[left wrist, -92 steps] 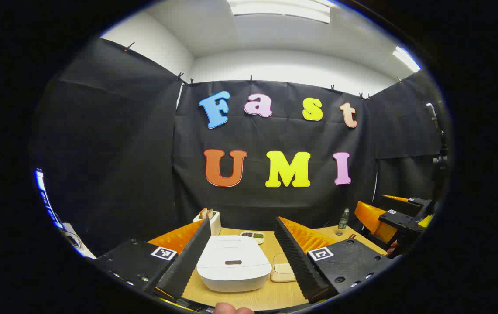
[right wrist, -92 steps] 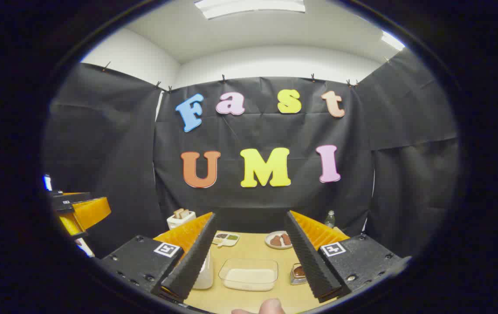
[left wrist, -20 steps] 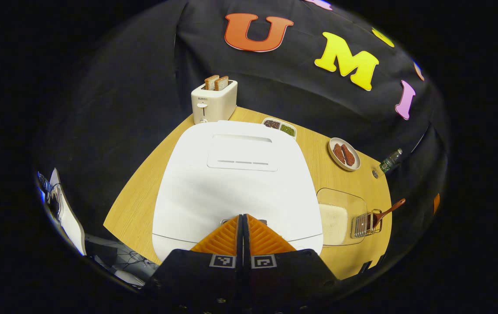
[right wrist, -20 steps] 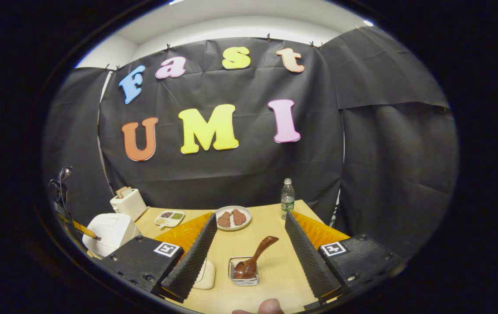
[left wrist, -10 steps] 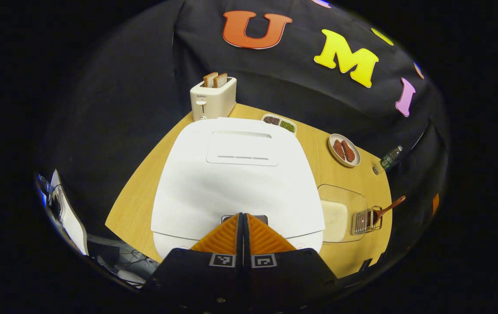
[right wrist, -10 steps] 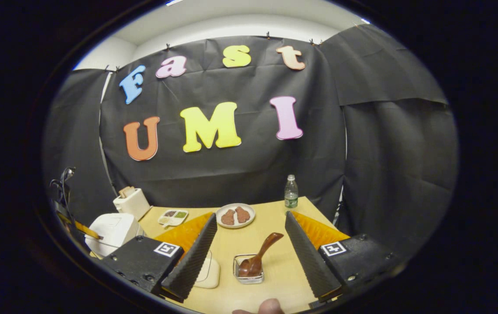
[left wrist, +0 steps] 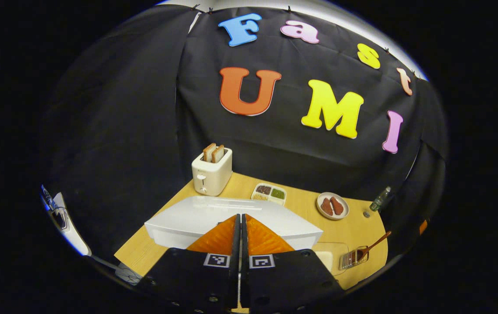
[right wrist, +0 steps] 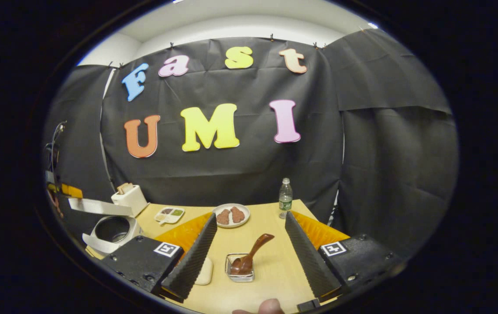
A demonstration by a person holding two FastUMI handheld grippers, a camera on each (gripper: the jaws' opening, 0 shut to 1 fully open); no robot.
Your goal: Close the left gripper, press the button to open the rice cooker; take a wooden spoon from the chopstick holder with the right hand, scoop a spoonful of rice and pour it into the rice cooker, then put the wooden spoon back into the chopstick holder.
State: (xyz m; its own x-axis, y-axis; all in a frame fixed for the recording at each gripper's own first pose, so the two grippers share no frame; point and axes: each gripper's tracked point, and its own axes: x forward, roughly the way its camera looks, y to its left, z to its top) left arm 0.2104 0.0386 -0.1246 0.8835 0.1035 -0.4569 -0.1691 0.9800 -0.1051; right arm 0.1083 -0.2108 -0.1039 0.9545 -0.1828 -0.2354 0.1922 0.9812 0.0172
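Note:
The white rice cooker [right wrist: 110, 231] stands open at the table's left, its lid [right wrist: 96, 206] lifted and the dark inner pot showing. In the left gripper view the raised lid [left wrist: 179, 220] lies edge-on just beyond my left gripper [left wrist: 240, 216], which is shut on nothing. The wooden spoon [right wrist: 251, 255] leans in the small wire chopstick holder [right wrist: 240, 267], straight ahead between the fingers of my open right gripper [right wrist: 251, 215] and a little beyond them. In the left gripper view the spoon [left wrist: 373, 245] and holder [left wrist: 351, 258] sit far right, beside the clear rice container [left wrist: 326, 258].
A toaster [left wrist: 211, 174] with bread stands at the back left. A divided dish [left wrist: 269, 193], a plate of meat [left wrist: 332, 206] and a water bottle [right wrist: 285, 198] line the table's far edge. The rice container [right wrist: 205, 270] peeks from behind my right gripper's left finger.
The cooker lid has sprung up from closed to raised. My left gripper, still shut, has tilted upward from the button. The right gripper has barely shifted.

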